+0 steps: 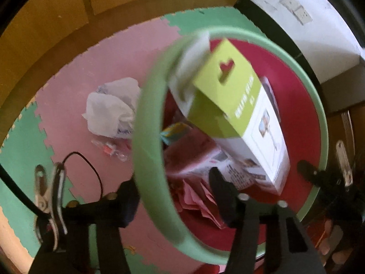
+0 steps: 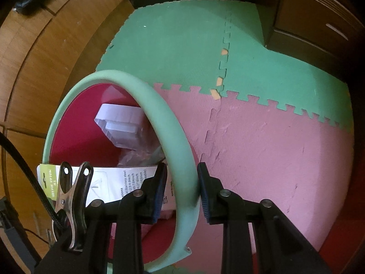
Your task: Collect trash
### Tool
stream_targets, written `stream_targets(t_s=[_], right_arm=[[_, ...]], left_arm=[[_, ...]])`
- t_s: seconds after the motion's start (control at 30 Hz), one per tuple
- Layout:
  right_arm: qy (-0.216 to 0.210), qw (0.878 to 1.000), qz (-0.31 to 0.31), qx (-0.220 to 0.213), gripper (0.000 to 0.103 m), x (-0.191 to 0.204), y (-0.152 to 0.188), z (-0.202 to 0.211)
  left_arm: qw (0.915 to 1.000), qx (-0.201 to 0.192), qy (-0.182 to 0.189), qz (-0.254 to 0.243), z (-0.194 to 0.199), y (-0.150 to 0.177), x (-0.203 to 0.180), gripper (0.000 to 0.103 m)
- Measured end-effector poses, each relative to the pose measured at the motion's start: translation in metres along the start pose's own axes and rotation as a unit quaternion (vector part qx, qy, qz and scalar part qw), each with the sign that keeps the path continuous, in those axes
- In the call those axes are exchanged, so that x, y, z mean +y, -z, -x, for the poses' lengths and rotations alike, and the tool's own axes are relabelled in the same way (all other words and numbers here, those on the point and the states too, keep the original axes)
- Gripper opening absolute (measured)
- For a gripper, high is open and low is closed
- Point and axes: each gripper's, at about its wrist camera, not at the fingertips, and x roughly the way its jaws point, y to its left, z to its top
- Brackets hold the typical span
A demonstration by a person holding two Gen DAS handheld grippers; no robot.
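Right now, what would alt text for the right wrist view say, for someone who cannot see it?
The right gripper straddles the pale green rim of a red bin, one of its jaws inside and one outside. Inside lie a white printed box and a clear plastic tray. Pink and green foam mats cover the floor beside it.

Interlocking foam floor mats lie beneath both pairs of jaws. Just ahead and to the right of the right jaws is a pink mat tile (image 2: pixel 273 159); beyond it, farther ahead, a green mat tile (image 2: pixel 182 45) joins it along a toothed seam with small orange filler pieces (image 2: pixel 215 94). Wooden cabinet fronts (image 2: pixel 45 68) curve off to the left of those jaws, and a dark drawer unit (image 2: pixel 319 22) stands far ahead to the right. Far ahead and right of the left jaws is a white wall (image 1: pixel 319 45) with wall sockets (image 1: pixel 296 9).
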Motion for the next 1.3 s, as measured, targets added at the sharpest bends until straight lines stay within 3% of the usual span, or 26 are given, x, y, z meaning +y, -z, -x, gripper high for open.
stream_targets(t_s=[0.1, 0.2, 0.5, 0.77, 1.3], right_arm=[[-0.003, 1.0, -0.011, 0.005, 0.019, -0.007, -0.001, -0.004], [-0.003, 1.0, -0.007, 0.003, 0.019, -0.007, -0.001, -0.004], [0.036, 0.999, -0.024, -0.029, 0.018, -0.021, -0.008, 0.011], [0.057, 0.997, -0.047, -0.039, 0.018, -0.056, -0.015, 0.019], [0.094, 0.992, -0.073, -0.031, 0.02, -0.096, -0.019, 0.02]], left_arm=[[0.9998, 0.019, -0.002, -0.009, -0.008, 0.006, -0.008, 0.047], [0.9994, 0.014, -0.021, -0.025, -0.008, 0.01, -0.016, 0.047], [0.9973, 0.011, -0.01, -0.072, -0.007, 0.023, -0.05, 0.047], [0.9965, 0.011, 0.006, -0.083, -0.01, 0.031, -0.074, 0.049], [0.9908, 0.019, 0.004, -0.134, -0.021, 0.046, -0.108, 0.051]])
